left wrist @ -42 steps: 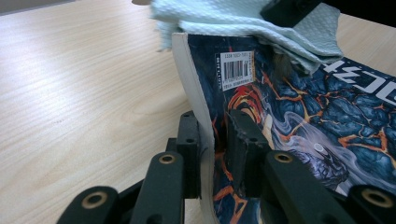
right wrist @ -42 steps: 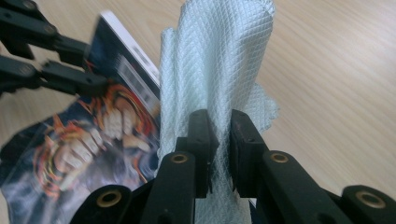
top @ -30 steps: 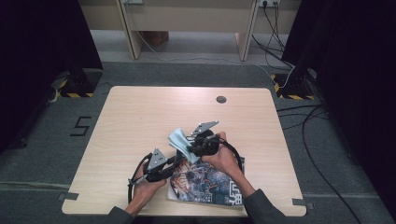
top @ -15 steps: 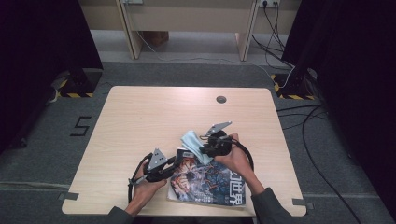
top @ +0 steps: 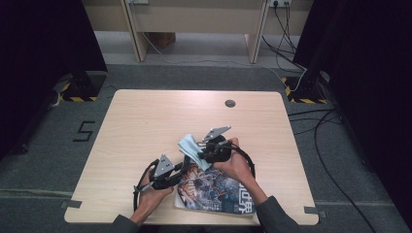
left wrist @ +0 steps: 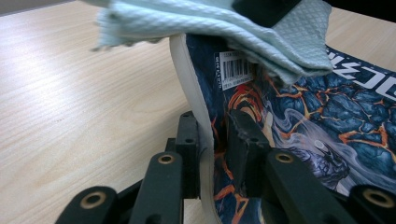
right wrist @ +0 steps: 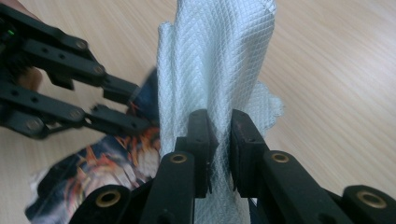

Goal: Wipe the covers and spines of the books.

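The far half of the table (top: 145, 116) lies bare, so I could pass there. Near me, the magazine (top: 214, 191) and the cloth (top: 190, 146) held over its corner crowd my two grippers close together.

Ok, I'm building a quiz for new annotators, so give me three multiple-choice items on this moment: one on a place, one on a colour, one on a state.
1. Where does the book lie?
A. near edge of the table
B. far edge by the round hole
C. on the floor

2. What colour is the cloth?
A. red
B. pale blue-green
C. black

3. What is the left gripper doing?
A. hanging open over bare wood
B. gripping the cloth
C. closed on the book's edge

Answers: 1 A, in the high view the book sits at the near edge, between the forearms. 2 B, both gripper views show a pale blue-green weave. 3 C, the left gripper view shows its fingers on either side of the book's cover; the right gripper holds the cloth.
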Demonstrator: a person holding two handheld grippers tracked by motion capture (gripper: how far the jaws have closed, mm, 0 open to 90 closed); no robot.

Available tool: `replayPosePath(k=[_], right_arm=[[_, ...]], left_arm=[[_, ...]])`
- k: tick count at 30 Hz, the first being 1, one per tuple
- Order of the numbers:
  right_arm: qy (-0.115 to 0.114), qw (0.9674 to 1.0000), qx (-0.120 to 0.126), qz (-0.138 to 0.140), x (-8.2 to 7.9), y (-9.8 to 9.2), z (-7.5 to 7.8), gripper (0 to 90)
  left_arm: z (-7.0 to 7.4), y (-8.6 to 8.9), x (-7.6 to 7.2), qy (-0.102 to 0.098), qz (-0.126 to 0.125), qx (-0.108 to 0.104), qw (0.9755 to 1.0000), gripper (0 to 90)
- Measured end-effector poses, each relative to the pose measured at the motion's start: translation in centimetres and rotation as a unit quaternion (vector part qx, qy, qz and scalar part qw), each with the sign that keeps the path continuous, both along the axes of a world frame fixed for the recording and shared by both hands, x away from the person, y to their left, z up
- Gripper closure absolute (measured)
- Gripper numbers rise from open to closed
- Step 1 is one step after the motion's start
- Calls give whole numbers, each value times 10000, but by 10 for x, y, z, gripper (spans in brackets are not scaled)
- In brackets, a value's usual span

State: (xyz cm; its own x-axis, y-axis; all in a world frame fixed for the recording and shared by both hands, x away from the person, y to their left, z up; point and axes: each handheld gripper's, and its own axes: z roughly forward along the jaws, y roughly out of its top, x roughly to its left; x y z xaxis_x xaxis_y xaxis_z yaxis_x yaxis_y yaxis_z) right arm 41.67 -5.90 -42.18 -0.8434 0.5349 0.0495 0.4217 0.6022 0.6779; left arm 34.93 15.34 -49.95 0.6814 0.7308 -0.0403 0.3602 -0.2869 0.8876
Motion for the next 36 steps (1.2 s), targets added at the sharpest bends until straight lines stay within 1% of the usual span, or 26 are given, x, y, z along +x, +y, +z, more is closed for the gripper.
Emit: replayPosePath(k=[1, 2, 3, 4, 5, 6, 8, 9, 11, 12, 13, 17, 20, 23, 25, 26, 28, 29, 31, 33, 36], right_arm=[[-11, 10000, 24, 22, -1, 4, 1, 803], [38, 10000, 41, 38, -3, 6, 2, 803], [-21, 10000, 43, 86, -3, 7, 2, 803], [-21, 9999, 71, 100, -3, 8, 2, 803], [-2, 9999, 123, 102, -4, 8, 2, 803], [-27, 9997, 189, 167, -3, 7, 2, 803], [70, 9997, 211, 129, -4, 7, 2, 804], [26, 9997, 197, 167, -3, 7, 2, 806], [23, 9997, 200, 144, -2, 6, 1, 807], [73, 9997, 190, 109, -2, 6, 1, 808], [23, 9998, 148, 113, -1, 4, 1, 808], [131, 9999, 82, 14, 2, -10, -3, 808], [226, 9997, -40, -107, 4, -27, -6, 808], [333, 9990, -71, -279, 6, -44, -10, 808], [354, 9988, -52, -330, 7, -48, -11, 808], [348, 9988, -78, -341, 7, -47, -10, 808], [265, 9991, -136, -303, 6, -41, -9, 809], [264, 9993, -82, -259, 5, -37, -8, 809], [185, 9997, -107, -154, 5, -26, -5, 809], [147, 9999, -49, -55, 3, -13, -2, 808], [63, 9999, -36, 75, 1, 4, 3, 808]], left_arm=[[0, 0, 0, 2, -1, -4, 10000, 745], [-1, 0, 0, 6, 2, -1, 10000, 745], [0, 0, 0, 0, 0, -2, 10000, 745], [0, 0, 0, -6, 1, -2, 10000, 745], [0, 0, 0, -11, -10, 3, 10000, 745], [0, 0, 0, -11, -11, 6, 10000, 745], [0, 0, 0, 1, -5, 0, 10000, 745], [0, 0, 0, 0, -6, 1, 10000, 745], [0, -1, 0, 0, -12, 4, 10000, 745], [0, -1, 1, -1, -18, 8, 10000, 745], [0, -1, 0, -4, -12, 3, 10000, 745], [1, 0, 0, -17, -22, 24, 10000, 745], [0, 0, -1, -15, -19, 15, 10000, 745], [1, -1, 0, -32, -29, 13, 10000, 746], [1, -2, 0, -48, -26, 36, 10000, 745], [1, -2, 0, -41, -21, 38, 10000, 745], [1, -1, 0, -34, -23, 34, 10000, 745], [1, -1, 0, -34, -27, 41, 10000, 745], [1, -2, 0, -27, -12, 22, 10000, 744], [1, -2, 0, -34, -8, 32, 10000, 743], [0, -2, 0, -17, -6, 29, 10000, 743]])
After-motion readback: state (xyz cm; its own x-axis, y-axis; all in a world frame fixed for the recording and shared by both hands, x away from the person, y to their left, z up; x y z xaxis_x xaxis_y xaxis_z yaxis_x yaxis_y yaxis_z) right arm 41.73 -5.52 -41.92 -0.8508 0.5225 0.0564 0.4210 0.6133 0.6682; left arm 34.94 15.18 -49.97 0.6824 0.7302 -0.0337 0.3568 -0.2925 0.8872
